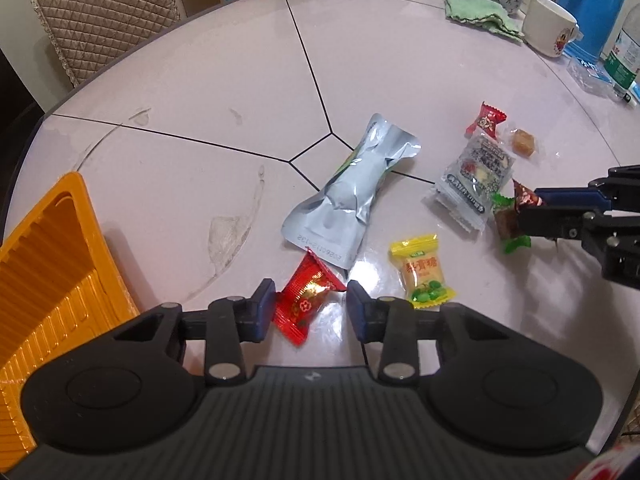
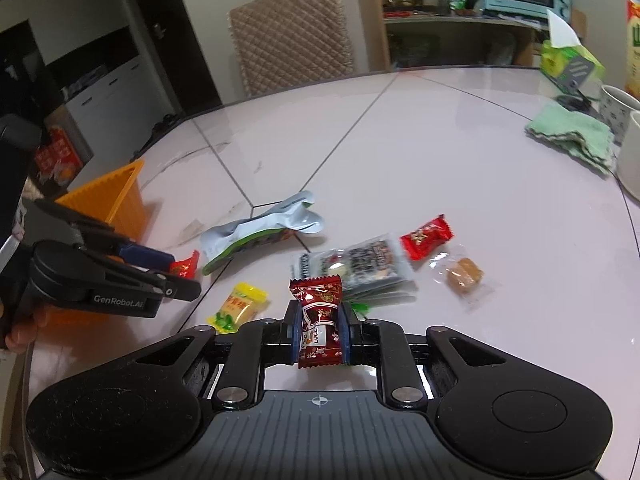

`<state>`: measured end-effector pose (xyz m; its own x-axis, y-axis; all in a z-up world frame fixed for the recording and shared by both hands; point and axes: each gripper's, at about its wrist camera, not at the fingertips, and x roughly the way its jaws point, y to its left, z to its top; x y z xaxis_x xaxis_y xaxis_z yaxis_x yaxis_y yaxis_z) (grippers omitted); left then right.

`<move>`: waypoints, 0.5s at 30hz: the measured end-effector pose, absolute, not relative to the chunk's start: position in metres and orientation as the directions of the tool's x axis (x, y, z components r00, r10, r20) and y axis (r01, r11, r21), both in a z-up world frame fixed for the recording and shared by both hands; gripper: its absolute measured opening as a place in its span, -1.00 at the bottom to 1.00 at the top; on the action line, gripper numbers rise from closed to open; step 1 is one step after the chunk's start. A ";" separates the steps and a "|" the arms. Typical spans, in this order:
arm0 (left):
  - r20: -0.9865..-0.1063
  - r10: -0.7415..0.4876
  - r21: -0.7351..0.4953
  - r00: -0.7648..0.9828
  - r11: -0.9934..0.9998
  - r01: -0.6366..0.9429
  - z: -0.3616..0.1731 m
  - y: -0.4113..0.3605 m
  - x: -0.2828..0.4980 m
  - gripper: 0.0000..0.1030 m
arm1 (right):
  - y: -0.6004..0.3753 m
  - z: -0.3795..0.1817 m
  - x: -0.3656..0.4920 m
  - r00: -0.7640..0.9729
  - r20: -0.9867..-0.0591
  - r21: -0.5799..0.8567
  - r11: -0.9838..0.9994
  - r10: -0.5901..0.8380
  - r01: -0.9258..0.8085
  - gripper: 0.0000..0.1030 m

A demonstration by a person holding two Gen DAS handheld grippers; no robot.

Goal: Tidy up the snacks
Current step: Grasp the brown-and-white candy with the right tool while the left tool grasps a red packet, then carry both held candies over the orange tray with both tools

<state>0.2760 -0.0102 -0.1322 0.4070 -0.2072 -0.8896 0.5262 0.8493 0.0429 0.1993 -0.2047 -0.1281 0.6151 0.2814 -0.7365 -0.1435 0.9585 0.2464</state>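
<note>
My left gripper (image 1: 312, 296) is open over a bright red candy (image 1: 308, 300) that lies on the table; its left pad touches the wrapper and the right pad stands apart. My right gripper (image 2: 320, 312) is shut on a dark red candy (image 2: 318, 316), held just above the table. From the left wrist view the right gripper (image 1: 528, 210) reaches in from the right edge. A silver pouch (image 1: 348, 192), a yellow candy (image 1: 422, 272), a grey packet (image 1: 472, 176), a green-wrapped candy (image 1: 506, 222), a small red candy (image 1: 486, 118) and a clear-wrapped brown sweet (image 1: 522, 142) lie loose.
An orange ribbed tray (image 1: 48, 248) sits at the table's left edge. At the far right stand a green cloth (image 1: 480, 14), two mugs (image 1: 548, 26), a blue jug (image 1: 592, 4) and a bottle (image 1: 624, 52). A quilted chair (image 2: 292, 36) stands behind the round table.
</note>
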 end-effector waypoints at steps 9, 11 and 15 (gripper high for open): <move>-0.882 -0.220 0.032 0.417 0.854 0.519 -0.128 -0.013 0.267 -0.56 | -0.216 -0.125 0.193 0.622 -0.733 0.269 0.957 0.274 -0.105 -0.63; -0.880 -0.222 0.027 0.419 0.859 0.512 -0.126 -0.013 0.264 -0.61 | -0.217 -0.123 0.190 0.626 -0.730 0.273 0.957 0.274 -0.100 -0.63; -0.876 -0.229 0.019 0.424 0.864 0.504 -0.122 -0.014 0.258 -0.62 | -0.220 -0.119 0.186 0.634 -0.724 0.273 0.957 0.271 -0.097 -0.63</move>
<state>0.2579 -0.0140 -0.1222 0.4245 -0.2286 -0.8761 0.5035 0.8638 0.0185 0.1862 -0.2197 -0.1194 0.6344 0.2715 -0.7238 -0.0975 0.9569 0.2735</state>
